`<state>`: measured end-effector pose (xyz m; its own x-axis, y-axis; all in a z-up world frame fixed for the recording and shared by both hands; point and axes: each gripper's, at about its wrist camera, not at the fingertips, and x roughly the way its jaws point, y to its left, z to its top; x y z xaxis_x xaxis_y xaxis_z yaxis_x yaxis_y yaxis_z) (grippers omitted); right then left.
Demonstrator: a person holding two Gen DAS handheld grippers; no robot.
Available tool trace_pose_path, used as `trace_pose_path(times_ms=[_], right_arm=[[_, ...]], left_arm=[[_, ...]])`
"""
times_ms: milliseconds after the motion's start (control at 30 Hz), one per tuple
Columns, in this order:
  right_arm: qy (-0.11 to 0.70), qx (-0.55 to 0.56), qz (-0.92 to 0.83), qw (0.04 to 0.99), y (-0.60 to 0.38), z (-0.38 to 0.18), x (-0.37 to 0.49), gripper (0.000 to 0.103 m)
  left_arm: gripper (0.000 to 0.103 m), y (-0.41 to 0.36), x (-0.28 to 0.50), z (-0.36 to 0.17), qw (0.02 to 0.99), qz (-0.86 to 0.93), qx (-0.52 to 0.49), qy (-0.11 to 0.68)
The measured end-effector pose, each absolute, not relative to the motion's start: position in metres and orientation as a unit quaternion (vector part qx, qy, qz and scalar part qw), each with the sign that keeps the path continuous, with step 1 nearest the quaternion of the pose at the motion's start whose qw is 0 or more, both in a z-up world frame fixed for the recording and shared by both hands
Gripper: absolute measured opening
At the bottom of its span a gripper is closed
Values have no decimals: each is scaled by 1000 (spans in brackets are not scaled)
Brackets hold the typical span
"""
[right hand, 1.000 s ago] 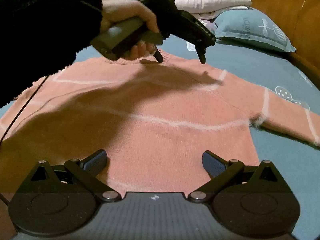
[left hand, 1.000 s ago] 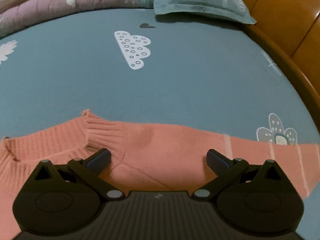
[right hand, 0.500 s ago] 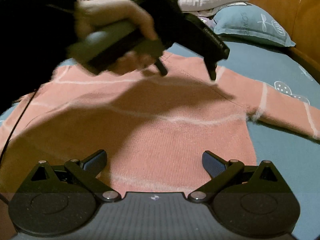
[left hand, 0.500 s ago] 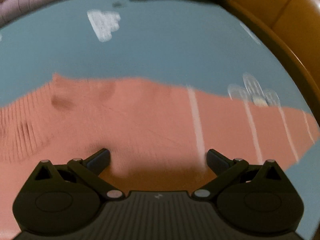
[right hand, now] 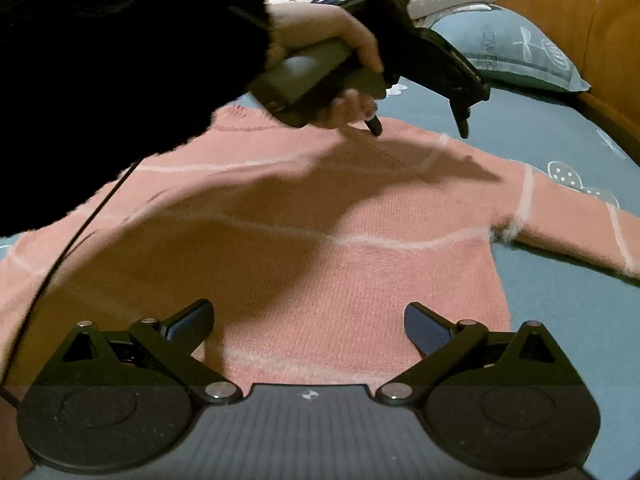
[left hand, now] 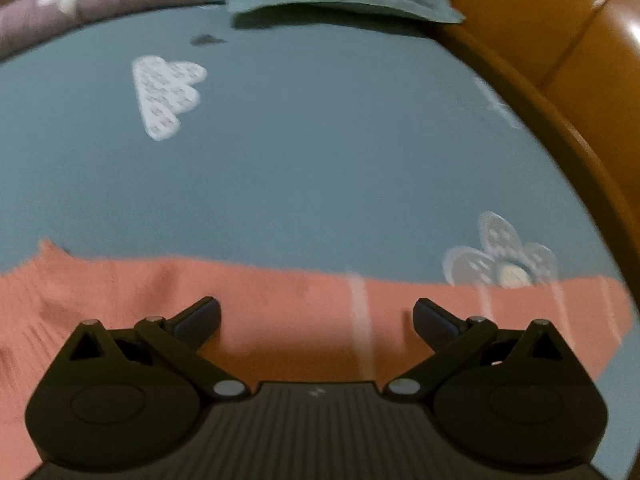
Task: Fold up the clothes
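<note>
salmon-pink knit, one sweater (right hand: pixel 320 216) only, lies spread flat on the blue bedsheet (left hand: pixel 320 152), body open, its sleeve (right hand: pixel 580 224) stretched out toward 3 o'clock in the right wrist view, collar up near 11 o'clock; no fold shows in it as it lies; over the last second the left gripper (right hand: pixel 420 128) has slid from the ribbed collar along the shoulder toward that sleeve, so that its own camera, blurred with motion, now has a white stripe (left hand: pixel 362 320) of the sleeve between the fingers and the collar off at 9 o'clock; i judge this a repositioning toward the shoulder or sleeve, which would suit bringing the sleeve in over the body, though nothing is gripped yet; the left gripper's jaws stand wide, tips just above the knit, holding nothing; the right gripper (right hand: pixel 306 320) hangs over the hem end at 6 o'clock, jaws wide too and holding nothing, much as a second ago; counted: one sweater, two grippers, one hand (right hand: pixel 332 36) in a black fuzzy sleeve (right hand: pixel 120 60), one blue pillow (right hand: pixel 508 52) at 1 o'clock, one purple flowered quilt (left hand: pixel 100 0) at 11 o'clock, a wooden headboard (left hand: pixel 560 40) at 2 o'clock.
</note>
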<state>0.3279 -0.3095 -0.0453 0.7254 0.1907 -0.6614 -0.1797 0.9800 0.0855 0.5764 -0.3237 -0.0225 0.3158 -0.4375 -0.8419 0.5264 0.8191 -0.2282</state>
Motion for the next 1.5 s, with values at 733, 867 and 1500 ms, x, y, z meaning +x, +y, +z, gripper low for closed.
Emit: trace_pose_path(times_ms=[733,867,1500], right_arm=[[367,84,59,925,-338,-43,329,103],[368,75,55,925,-335,-43,329,103],[363,-8,7,932,-288,-51,333,103]], left_arm=[[102,-375,530,-5,757,-405,77,507],[102,-362,521,11,757,-409,89,501],[102,-128,555,97,832,-251,13,494]])
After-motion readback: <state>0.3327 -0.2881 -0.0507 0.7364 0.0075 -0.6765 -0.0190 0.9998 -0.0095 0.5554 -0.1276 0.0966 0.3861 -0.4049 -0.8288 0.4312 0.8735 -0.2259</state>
